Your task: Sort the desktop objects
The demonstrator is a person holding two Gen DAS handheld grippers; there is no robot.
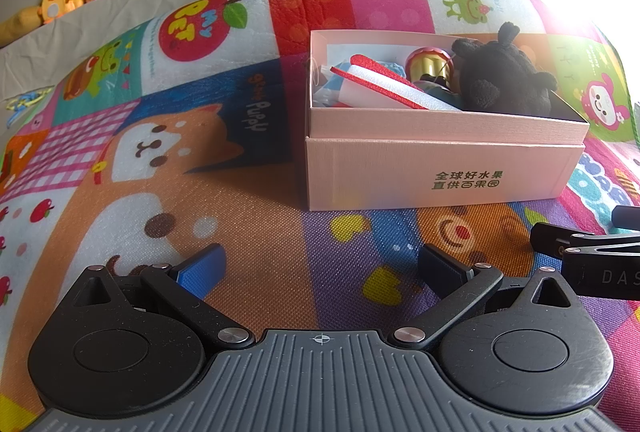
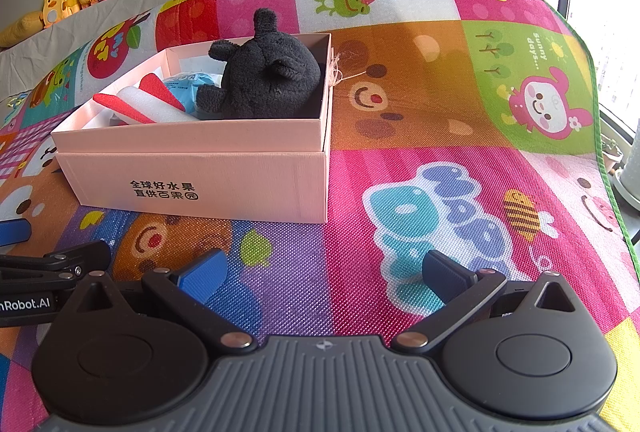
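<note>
Left wrist view: left gripper (image 1: pixel 320 268) fingers spread, empty, above the play mat (image 1: pixel 260 252); pink box (image 1: pixel 440 159) ahead-right, long axis left–right, holding black plush (image 1: pixel 500 79). Right wrist view: right gripper (image 2: pixel 322 270) fingers spread, empty; box ahead-left.

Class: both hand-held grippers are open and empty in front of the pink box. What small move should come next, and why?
Probably pull both back and stop. The left hand-held gripper and right hand-held gripper hold nothing; the dark plush toy, foam piece and gold ball already lie in the pink box, and no loose item shows on the mat.
</note>
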